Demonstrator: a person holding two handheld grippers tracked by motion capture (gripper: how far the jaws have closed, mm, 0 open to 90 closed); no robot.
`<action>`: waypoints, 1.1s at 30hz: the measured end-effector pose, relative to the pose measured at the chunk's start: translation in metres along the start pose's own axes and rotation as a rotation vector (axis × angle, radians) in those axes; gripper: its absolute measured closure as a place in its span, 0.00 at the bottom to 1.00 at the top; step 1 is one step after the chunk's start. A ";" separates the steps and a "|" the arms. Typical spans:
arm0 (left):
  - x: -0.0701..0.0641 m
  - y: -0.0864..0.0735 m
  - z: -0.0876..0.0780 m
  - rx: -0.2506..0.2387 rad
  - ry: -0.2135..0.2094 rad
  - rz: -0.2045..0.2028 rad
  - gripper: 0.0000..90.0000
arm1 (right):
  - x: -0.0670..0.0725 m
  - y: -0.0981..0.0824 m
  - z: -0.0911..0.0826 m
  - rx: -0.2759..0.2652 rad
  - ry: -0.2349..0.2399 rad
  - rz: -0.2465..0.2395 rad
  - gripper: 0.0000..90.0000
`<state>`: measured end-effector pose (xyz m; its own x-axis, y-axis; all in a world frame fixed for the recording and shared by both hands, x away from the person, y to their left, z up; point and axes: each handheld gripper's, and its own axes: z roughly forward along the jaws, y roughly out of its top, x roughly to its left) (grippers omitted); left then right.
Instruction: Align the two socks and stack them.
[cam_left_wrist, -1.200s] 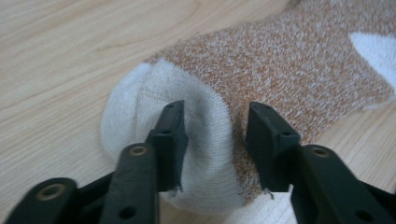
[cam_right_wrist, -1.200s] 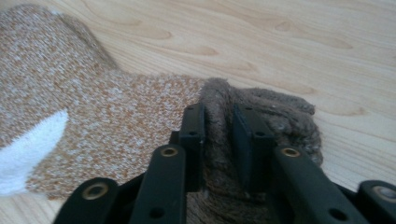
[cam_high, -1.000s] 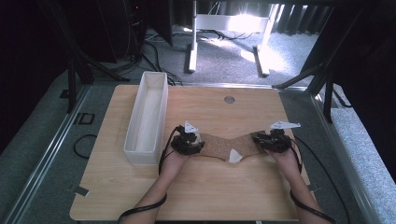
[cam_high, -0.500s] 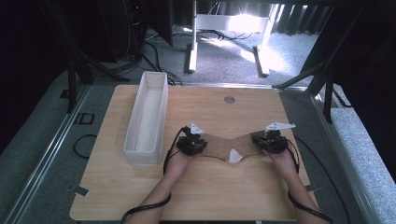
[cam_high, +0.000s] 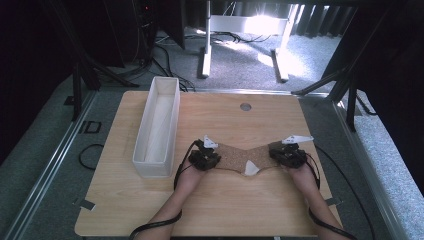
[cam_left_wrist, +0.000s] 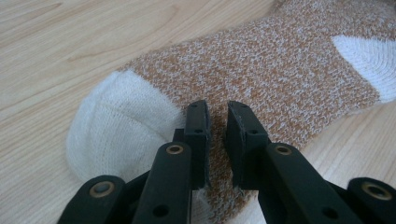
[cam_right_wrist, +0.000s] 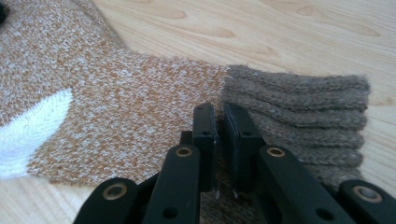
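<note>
On the light wooden bench (cam_high: 150, 210), the long white open box (cam_high: 157, 125) stands well apart to the left of the left tool (cam_high: 206, 159). The left tool rests on the toe end of the brown-and-white speckled knitted sock (cam_high: 245, 156). Its jaws have just been closing, and now they pinch a small fold of the knit right beside the cream white toe cap (cam_left_wrist: 119, 128), with only a narrow gap between them. The sock lies flat on the bench and stretches between the two tools, with its white heel patch (cam_high: 251, 169) about in the middle. The right tool (cam_high: 286, 156) sits on the other end. Its jaws are clenched on the fabric where the speckled part meets the grey-brown ribbed cuff (cam_right_wrist: 303, 112).
</note>
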<state>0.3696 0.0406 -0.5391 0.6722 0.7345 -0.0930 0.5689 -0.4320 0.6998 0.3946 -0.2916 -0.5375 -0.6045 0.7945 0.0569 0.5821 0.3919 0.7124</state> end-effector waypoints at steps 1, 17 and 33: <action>0.000 -0.001 -0.001 0.000 -0.001 0.005 0.88 | 0.001 -0.001 -0.001 0.000 0.004 -0.001 0.92; -0.013 -0.014 -0.012 0.006 -0.033 0.007 0.88 | 0.015 -0.023 -0.018 -0.029 0.022 -0.001 0.92; -0.028 -0.027 -0.022 -0.001 -0.057 0.013 0.88 | 0.025 -0.037 -0.030 -0.042 0.026 -0.013 0.90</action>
<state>0.3247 0.0431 -0.5401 0.7058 0.6975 -0.1240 0.5593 -0.4413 0.7017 0.3417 -0.2995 -0.5414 -0.6266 0.7766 0.0651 0.5506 0.3821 0.7422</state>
